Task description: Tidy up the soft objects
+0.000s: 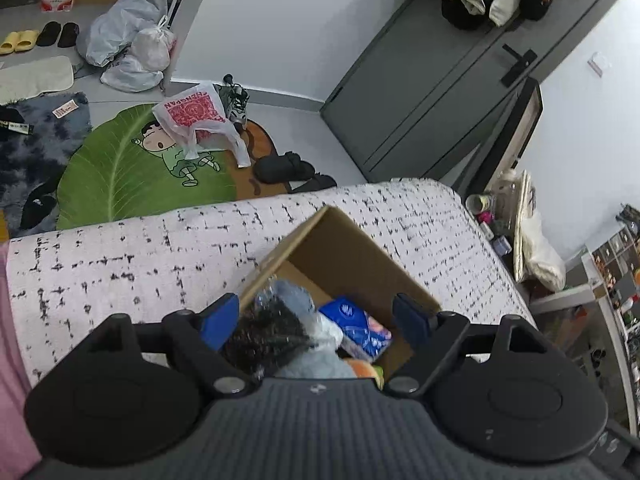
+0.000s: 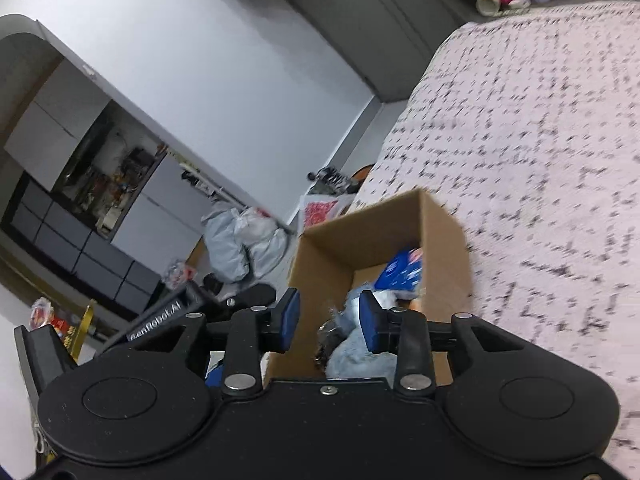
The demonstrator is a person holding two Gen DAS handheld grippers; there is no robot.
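An open cardboard box stands on a bed with a white, black-flecked cover. Inside it lie a light blue plush item, a dark bundle in clear plastic, a blue tissue pack and something orange. My left gripper hangs open above the box, holding nothing. In the right wrist view the box sits near the bed edge, with the blue plush and blue pack inside. My right gripper is open and empty above the box's near end.
The floor beside the bed holds a green leaf rug, a red-printed plastic bag, grey bags, shoes and slippers. A grey cabinet stands against the wall. Cluttered shelves stand at the bed's right.
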